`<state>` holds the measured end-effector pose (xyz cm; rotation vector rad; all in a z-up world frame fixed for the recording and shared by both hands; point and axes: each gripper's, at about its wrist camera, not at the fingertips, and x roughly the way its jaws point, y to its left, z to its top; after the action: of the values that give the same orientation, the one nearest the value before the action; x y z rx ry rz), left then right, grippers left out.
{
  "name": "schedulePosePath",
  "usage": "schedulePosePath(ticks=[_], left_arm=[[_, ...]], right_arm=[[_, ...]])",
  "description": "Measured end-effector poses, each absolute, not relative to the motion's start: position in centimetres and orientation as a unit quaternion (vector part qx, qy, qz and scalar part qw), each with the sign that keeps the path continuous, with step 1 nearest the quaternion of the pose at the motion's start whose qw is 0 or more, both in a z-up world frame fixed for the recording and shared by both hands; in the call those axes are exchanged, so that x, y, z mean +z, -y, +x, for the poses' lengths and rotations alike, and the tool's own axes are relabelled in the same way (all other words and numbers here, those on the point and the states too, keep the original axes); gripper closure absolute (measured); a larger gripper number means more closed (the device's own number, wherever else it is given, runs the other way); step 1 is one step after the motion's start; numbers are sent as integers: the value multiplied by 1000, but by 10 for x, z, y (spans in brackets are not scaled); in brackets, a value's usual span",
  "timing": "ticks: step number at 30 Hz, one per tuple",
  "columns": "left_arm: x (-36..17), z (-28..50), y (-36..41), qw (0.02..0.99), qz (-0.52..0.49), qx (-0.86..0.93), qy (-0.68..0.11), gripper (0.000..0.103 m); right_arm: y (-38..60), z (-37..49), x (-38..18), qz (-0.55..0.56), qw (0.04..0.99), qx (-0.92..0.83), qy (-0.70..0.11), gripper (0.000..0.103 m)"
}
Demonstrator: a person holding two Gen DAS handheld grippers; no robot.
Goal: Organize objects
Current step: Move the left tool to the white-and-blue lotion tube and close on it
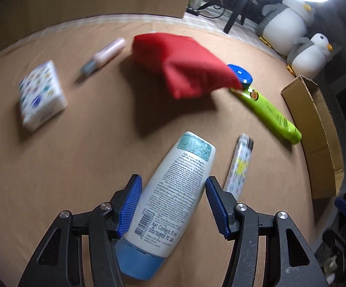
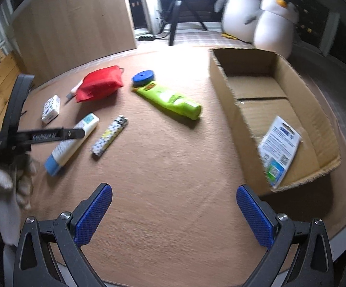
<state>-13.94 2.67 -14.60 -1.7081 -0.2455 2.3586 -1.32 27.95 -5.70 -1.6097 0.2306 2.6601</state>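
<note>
A white bottle with a blue cap (image 1: 173, 191) lies on the brown table; my left gripper (image 1: 171, 187) is open with its blue pads on either side of it, not clamped. The bottle (image 2: 77, 134) and the left gripper's arm (image 2: 41, 136) over it also show in the right wrist view. My right gripper (image 2: 174, 198) is wide open and empty above bare table, left of the cardboard box (image 2: 223, 100). A white and blue packet (image 2: 279, 148) leans inside the box.
On the table lie a patterned lighter (image 1: 238, 165), a green tube (image 1: 268, 112), a blue round lid (image 1: 241, 74), a red pouch (image 1: 184, 64), a pink pen-like tube (image 1: 105, 55) and a patterned tissue pack (image 1: 41, 95). Two plush penguins (image 2: 256, 12) stand behind the box.
</note>
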Motion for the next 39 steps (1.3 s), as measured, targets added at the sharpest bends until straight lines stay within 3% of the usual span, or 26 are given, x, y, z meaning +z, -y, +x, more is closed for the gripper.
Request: schedulePosePath(ticks=[13, 22, 26, 28, 30, 39], left_arm=[[-138, -91, 26, 111, -575, 804, 107, 40], [-147, -66, 9, 163, -586, 782, 135, 40], [-149, -60, 0, 147, -583, 791, 111, 39], [-149, -60, -1, 148, -583, 790, 115, 34], [-147, -58, -2, 139, -579, 796, 109, 19], [-146, -48, -5, 128, -574, 803, 94, 18]], right_arm=[[-240, -34, -64, -510, -55, 854, -90, 1], [-216, -58, -82, -545, -97, 825, -117, 0], [-208, -67, -87, -555, -112, 814, -129, 0], [-205, -72, -89, -559, -118, 810, -135, 0], [-200, -78, -91, -554, -115, 813, -139, 0], [-170, -104, -92, -568, -155, 801, -111, 0]])
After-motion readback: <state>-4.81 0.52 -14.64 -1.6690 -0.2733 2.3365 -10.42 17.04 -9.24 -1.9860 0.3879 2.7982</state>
